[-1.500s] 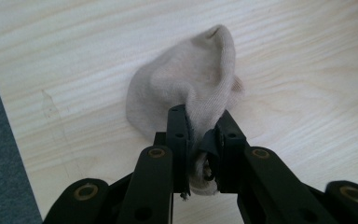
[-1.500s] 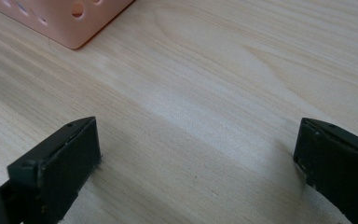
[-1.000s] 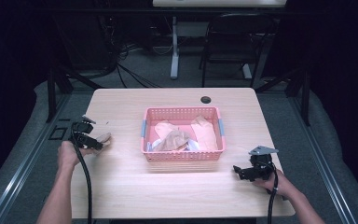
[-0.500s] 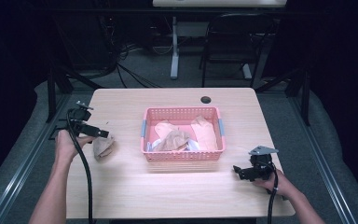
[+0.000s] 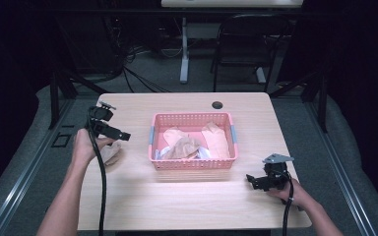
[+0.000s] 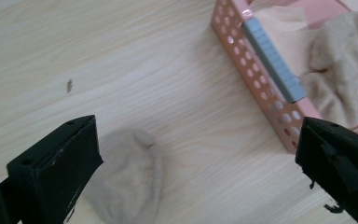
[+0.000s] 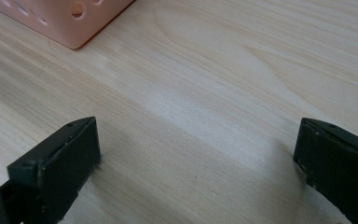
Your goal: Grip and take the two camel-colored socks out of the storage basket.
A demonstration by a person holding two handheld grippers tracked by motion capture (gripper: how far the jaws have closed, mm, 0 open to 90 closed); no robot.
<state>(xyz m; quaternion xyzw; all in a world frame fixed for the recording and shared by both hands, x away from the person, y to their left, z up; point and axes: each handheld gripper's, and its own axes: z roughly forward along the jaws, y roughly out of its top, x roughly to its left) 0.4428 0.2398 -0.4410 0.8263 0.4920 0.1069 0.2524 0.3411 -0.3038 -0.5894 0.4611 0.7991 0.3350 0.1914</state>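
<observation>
Beige sock (image 6: 128,179) on table beneath wide-open left claw (image 6: 196,154)

Light wood table (image 5: 187,206) on grey floor (image 5: 24,162). Dark surroundings. Black chair (image 5: 243,54) and white desk leg (image 5: 183,54) behind the table; cables (image 5: 133,64) tangled on the floor at back left.

A black chair (image 5: 248,46) and a white desk leg (image 5: 183,54) stand beyond the table's far edge. Black cables (image 5: 133,73) lie on the grey floor at far left.
</observation>
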